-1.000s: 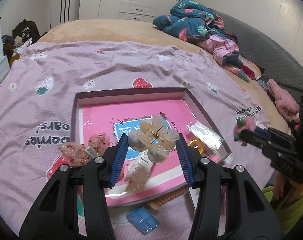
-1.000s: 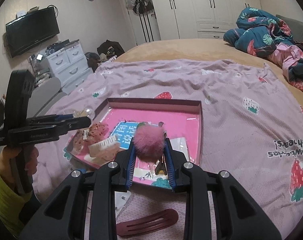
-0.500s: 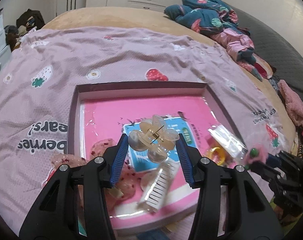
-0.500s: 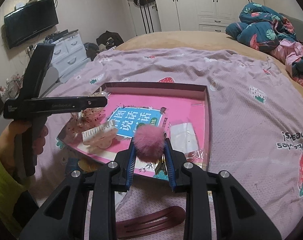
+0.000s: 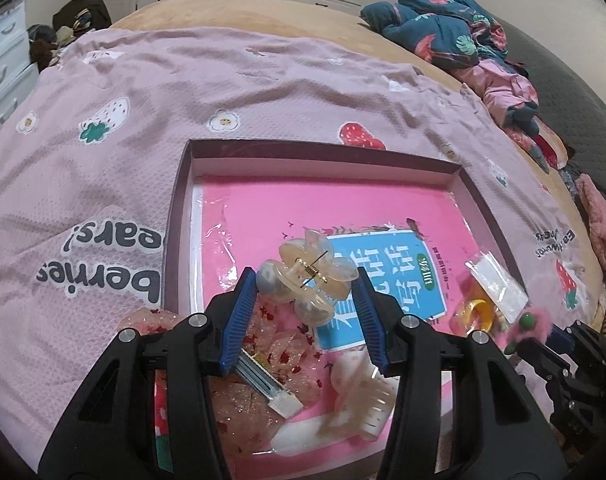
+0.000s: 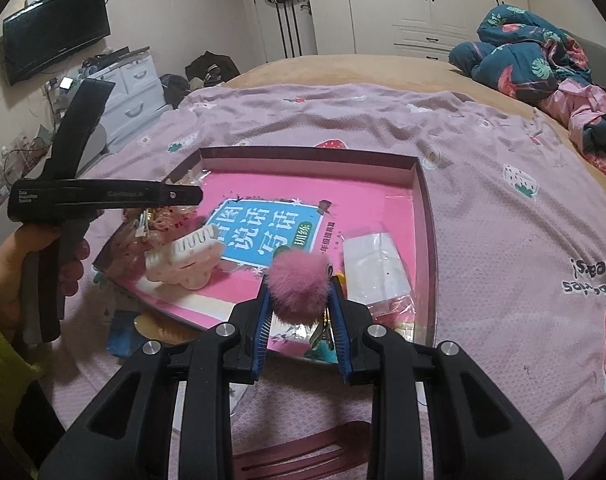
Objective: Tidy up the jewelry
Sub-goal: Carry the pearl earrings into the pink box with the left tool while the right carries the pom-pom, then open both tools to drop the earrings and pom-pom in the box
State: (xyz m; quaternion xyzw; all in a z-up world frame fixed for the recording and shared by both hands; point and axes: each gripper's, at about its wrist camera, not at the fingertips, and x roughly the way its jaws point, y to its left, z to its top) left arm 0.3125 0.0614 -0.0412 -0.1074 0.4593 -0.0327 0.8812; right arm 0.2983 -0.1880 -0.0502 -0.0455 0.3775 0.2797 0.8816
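Pink: we see a pink tray [image 5: 185, 184] lying on the bed [image 5: 103, 120], lined with a pink book.
Left tongs [image 5: 308, 294]: we grip a clear flower claw clip [image 5: 308, 276] between the blue pads, above the tray's near half.
Right tongs [image 6: 299, 300]: we clamp a pink pom-pom clip [image 6: 299, 288], its metal clasp hanging below, over the tray's near edge.
Already in tray: a cream claw clip [image 6: 183, 260], a glittery pink bow [image 5: 271, 356], a plastic bag [image 6: 375, 272] and a yellow ring [image 5: 477, 312].
Outside tray: a dark red hair clip [image 6: 303, 452] on the bed, close under the right tongs.
Stage: we judge both pieces are about to be set down.
Risk, clear clip: it is held by its petals; we think it could twist out or spring away if let go from up here.
Risk, landing: it may drop on the bow or cream clip and tangle with them.
Risk, pom-pom: released this near the rim, it could fall outside the tray.
Risk, tongs: both crowd the same end and might bump.
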